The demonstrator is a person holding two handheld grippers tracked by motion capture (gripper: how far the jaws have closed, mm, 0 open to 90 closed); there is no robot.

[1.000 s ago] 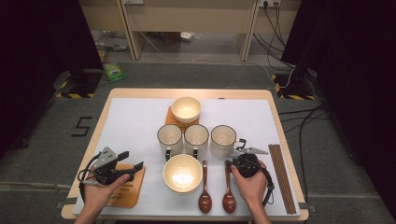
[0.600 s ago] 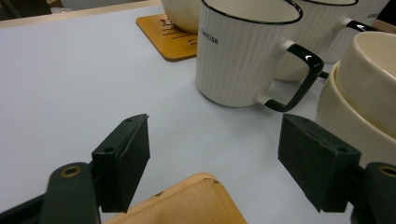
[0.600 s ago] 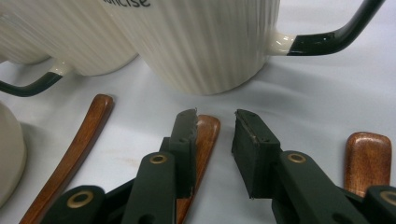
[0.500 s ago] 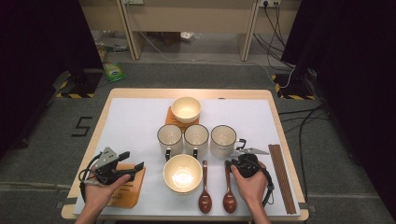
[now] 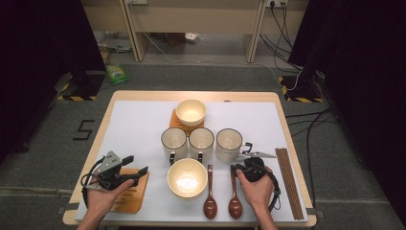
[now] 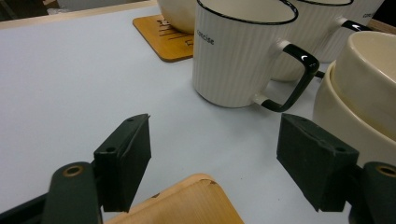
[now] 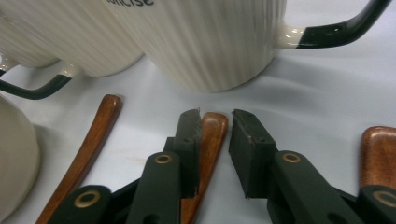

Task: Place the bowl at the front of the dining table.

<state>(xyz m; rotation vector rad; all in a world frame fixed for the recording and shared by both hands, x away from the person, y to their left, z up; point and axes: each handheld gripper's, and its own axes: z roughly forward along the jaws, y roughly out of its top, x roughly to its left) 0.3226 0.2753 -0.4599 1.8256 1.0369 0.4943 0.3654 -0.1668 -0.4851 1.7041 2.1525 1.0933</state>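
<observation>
Two brown wooden spoons [image 5: 209,191] [image 5: 234,191] lie side by side at the front of the table. My right gripper [image 5: 238,167] is low over the far end of the right spoon's handle [image 7: 212,135]. Its jaws have just been closing, and the handle lies between them. The left pad [image 7: 189,140] is against the handle and the right pad [image 7: 247,149] stands a sliver off it, so the right gripper [image 7: 217,123] is still open. My left gripper [image 5: 137,164] rests over a wooden coaster [image 5: 129,196] at the front left, wide open and empty [image 6: 215,144].
Three ribbed white mugs [image 5: 201,143] stand in a row mid-table, the right one [image 7: 210,42] just beyond my right jaws. A cream bowl [image 5: 168,178] sits left of the spoons. Another bowl [image 5: 190,112] rests on a coaster behind. Chopsticks [image 5: 288,182] lie along the right edge.
</observation>
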